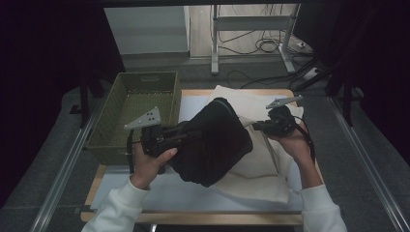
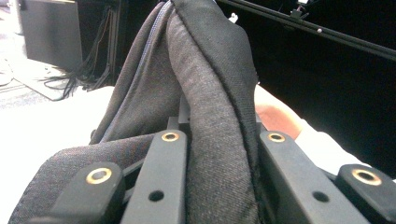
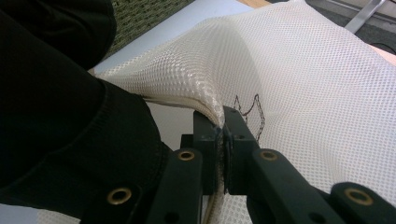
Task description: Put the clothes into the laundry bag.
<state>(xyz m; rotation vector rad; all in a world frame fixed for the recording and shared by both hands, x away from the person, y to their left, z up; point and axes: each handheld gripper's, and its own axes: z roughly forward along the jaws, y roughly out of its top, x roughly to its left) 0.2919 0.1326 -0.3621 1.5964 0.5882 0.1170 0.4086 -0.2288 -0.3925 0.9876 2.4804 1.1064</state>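
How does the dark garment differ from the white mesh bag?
The dark knit fabric garment is nearly black, opaque and bunched, lifted by the left claw. The cream-white mesh laundry bag is pale and netted, lying mostly flat with one edge pinched by the right claw. Both are soft cloth, each gripped.

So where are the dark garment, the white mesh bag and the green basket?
Dark garment (image 1: 217, 145): high view, middle of the bunched cloth.
White mesh bag (image 3: 303, 74): right gripper view, open stretch of netting.
Green basket (image 1: 145, 77): high view, far rim.

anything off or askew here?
Nothing damaged or spilled. The white mesh bag lies rumpled, one edge pinched up by the right gripper; the left gripper clamps the bunched dark garment at its mouth.
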